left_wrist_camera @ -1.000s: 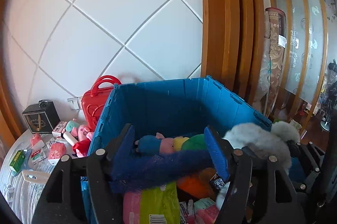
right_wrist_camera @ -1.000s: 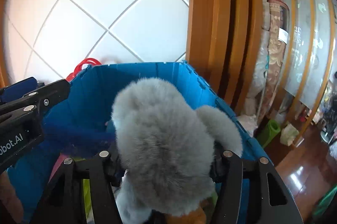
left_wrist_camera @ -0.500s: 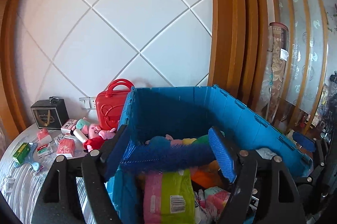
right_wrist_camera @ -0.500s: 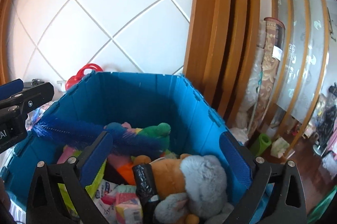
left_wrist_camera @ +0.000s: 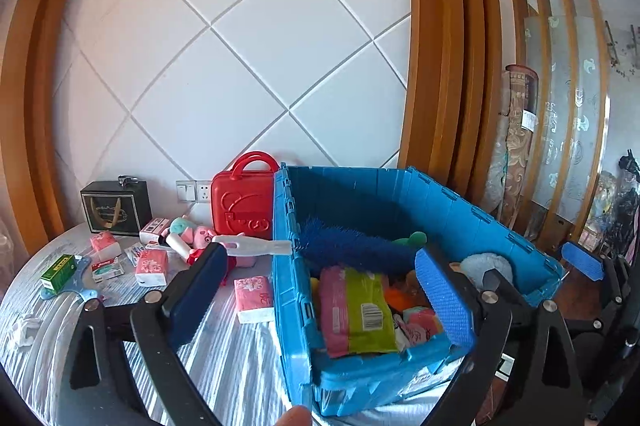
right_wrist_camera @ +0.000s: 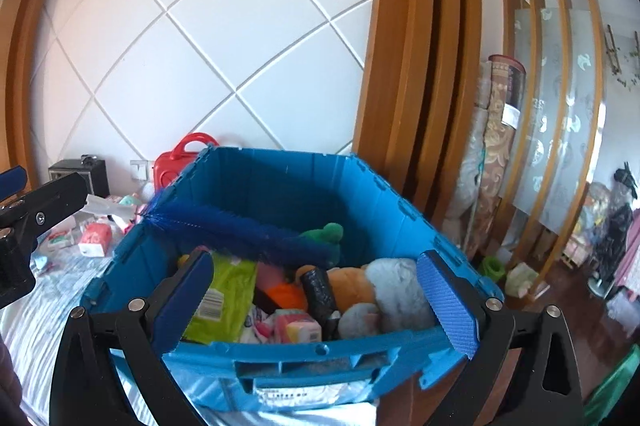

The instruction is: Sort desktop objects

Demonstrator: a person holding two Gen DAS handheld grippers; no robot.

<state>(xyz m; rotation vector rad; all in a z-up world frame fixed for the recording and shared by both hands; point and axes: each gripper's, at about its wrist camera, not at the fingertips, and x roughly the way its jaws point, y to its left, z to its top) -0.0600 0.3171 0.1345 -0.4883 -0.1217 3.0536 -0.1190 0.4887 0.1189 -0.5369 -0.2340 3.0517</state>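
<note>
A blue crate (left_wrist_camera: 400,194) stands on the striped table, full of toys and packets. A blue bristle brush (left_wrist_camera: 352,246) lies in it, its white handle (left_wrist_camera: 260,247) sticking out over the left rim. My left gripper (left_wrist_camera: 318,254) hangs in front of the crate, its jaws opening with nothing between them. The grey plush toy (right_wrist_camera: 396,286) rests in the crate's (right_wrist_camera: 280,186) right corner beside an orange one. My right gripper (right_wrist_camera: 316,258) is open and empty before the near wall. The brush (right_wrist_camera: 240,230) shows here too.
Left of the crate stand a red case (left_wrist_camera: 244,198) and a black box (left_wrist_camera: 116,206). Tissue packs (left_wrist_camera: 254,294), pink plush toys (left_wrist_camera: 200,232) and a green box (left_wrist_camera: 58,272) lie on the cloth (left_wrist_camera: 224,366). A rolled rug (left_wrist_camera: 520,146) leans by the wooden frame.
Both grippers have opened and drawn back from the crate. The left let go of the blue brush; the right let go of the grey plush toy, which now lies inside.
</note>
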